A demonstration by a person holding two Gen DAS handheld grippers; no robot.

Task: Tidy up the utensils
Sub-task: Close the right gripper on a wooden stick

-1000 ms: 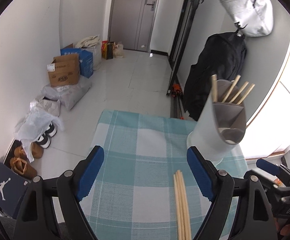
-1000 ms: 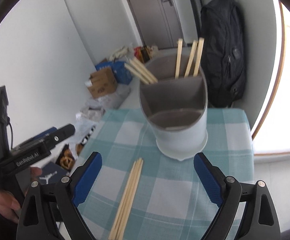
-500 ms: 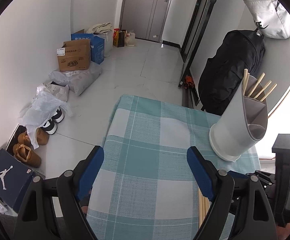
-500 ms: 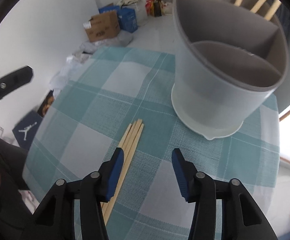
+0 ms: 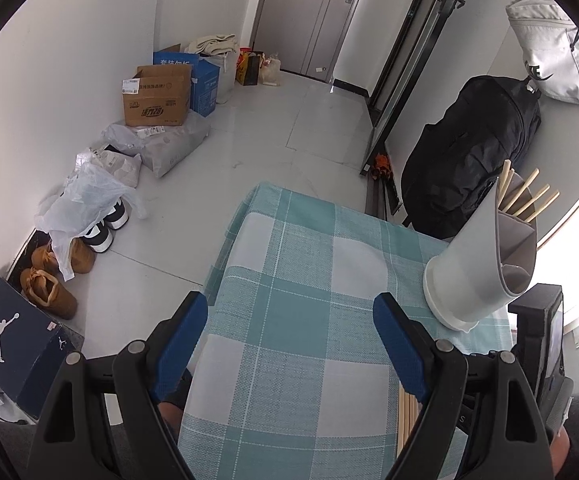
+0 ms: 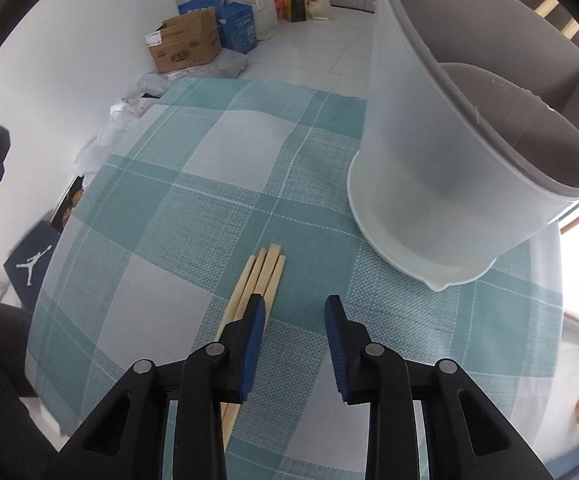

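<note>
Right gripper (image 6: 294, 304) fingers narrowed, just been closing, nothing pinched; chopsticks (image 6: 263, 270) under left finger, lower centre. Left gripper (image 5: 289, 312) fingers wide, empty. Holder (image 6: 449, 184) upper right.

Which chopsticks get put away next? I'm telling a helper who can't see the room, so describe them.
Find the teal checked tablecloth and the tall grey utensil holder standing on it. In front of its base, a bundle of loose chopsticks lies flat on the cloth. Unlike those already upright in the holder, these lie down.
</note>
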